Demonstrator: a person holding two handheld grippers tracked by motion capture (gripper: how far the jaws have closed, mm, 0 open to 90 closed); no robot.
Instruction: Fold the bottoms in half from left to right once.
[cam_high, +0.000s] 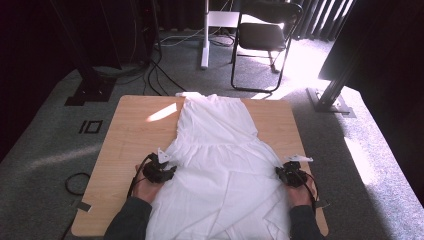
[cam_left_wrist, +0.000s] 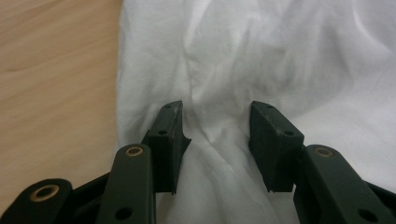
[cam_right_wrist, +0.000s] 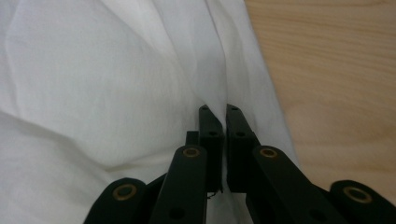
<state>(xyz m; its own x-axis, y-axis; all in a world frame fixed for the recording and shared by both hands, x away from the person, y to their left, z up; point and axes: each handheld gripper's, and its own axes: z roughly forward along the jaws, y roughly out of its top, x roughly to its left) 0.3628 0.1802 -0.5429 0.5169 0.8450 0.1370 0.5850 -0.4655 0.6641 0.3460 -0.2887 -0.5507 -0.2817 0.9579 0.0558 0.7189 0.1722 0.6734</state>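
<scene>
Item: white dress (cam_high: 220, 155), flat on the worktop (cam_high: 135, 135), skirt nearest me. Right tongs (cam_right_wrist: 218, 109) pinch its right edge; left tongs (cam_left_wrist: 215, 116) spread over its left-edge fold. I'd close left squarely, then lift evenly.

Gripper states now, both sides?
Left gripper: open, jaws astride a fold of the white dress.
Right gripper: shut on the dress edge.

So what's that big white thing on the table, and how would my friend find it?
Look at the light wooden table on the grey carpet. Spread flat down its middle lies a white dress, its narrow top toward the black folding chair and its wide skirt toward the person. It is the one soft cloth thing there, with a black gripper at each side edge.
</scene>
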